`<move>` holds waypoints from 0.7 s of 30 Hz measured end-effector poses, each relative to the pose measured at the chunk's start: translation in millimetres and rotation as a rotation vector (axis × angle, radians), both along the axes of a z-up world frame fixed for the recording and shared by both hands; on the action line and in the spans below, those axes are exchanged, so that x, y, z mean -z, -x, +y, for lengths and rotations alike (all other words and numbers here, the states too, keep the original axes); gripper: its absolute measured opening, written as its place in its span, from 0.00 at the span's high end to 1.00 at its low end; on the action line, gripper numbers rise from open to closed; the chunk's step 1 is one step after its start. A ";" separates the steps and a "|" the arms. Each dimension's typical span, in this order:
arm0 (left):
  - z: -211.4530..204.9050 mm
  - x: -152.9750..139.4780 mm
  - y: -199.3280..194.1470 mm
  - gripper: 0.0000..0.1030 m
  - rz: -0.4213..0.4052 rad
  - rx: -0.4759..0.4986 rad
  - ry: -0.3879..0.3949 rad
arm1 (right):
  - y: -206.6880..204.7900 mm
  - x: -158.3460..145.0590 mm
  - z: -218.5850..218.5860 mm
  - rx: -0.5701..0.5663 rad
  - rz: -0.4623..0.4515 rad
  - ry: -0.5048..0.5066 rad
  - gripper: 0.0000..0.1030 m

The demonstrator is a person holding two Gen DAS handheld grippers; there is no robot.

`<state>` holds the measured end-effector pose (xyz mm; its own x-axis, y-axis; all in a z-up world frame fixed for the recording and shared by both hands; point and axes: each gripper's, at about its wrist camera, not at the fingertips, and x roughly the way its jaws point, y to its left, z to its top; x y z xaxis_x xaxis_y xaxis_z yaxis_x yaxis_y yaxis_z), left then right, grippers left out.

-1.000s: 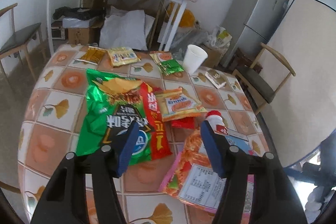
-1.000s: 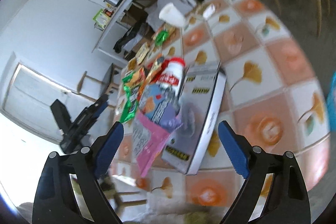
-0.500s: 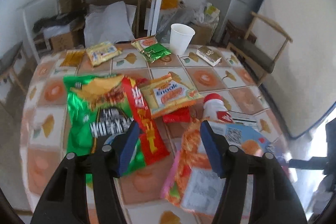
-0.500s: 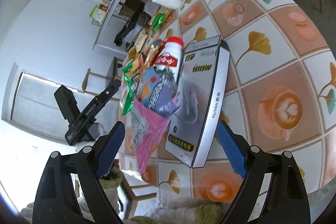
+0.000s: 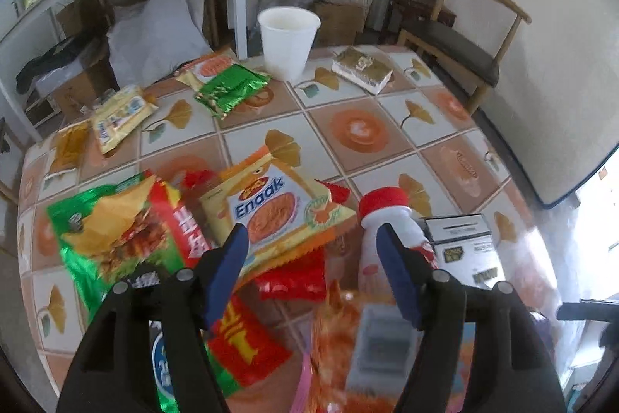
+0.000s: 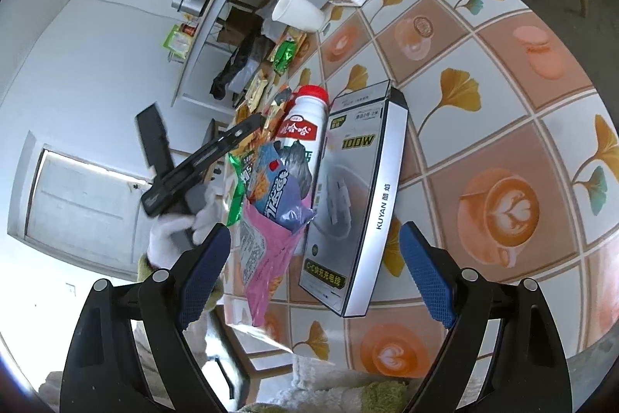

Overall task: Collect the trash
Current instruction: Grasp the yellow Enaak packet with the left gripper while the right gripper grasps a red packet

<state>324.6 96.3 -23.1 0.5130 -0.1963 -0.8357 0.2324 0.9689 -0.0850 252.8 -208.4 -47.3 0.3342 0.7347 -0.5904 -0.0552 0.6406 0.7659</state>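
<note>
A tiled table (image 5: pixel 359 130) is being shown strewn with trash. The left gripper (image 5: pixel 311 240) is being held above the near pile with its jaws opening; nothing is being gripped, though the Enaak packet (image 5: pixel 271 211) and a red wrapper (image 5: pixel 294 281) are being seen in the gap beneath the pads. A red-capped bottle (image 5: pixel 383 215) is lying just beside the right-hand pad, and a grey box (image 5: pixel 464 250) is lying touching it on the far side. A big green chip bag (image 5: pixel 112 239) is spread at the left, partly under the Enaak packet. An orange bag (image 5: pixel 340 347) is blurred at the bottom edge. Farther off, a white cup (image 5: pixel 288 41) is standing upright, with a green foil packet (image 5: pixel 230 89) to its left and a small gold carton (image 5: pixel 361 70) to its right. Two yellow packets (image 5: pixel 116 117) are lying near the left edge.

The right gripper (image 6: pixel 311 277) is being held wide open and empty above the table corner. In that view the box (image 6: pixel 356 196) is being framed between the pads, with the bottle (image 6: pixel 305 126) alongside it and a pink-and-blue bag (image 6: pixel 271 219) overlapping the bottle's lower part. The left gripper (image 6: pixel 247 128) is being seen there from the side, held in a white-gloved hand (image 6: pixel 174 235).
</note>
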 end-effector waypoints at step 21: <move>36.6 15.2 -24.0 0.89 0.022 -0.149 0.184 | -80.7 -65.7 19.8 -0.070 -0.181 -0.013 0.18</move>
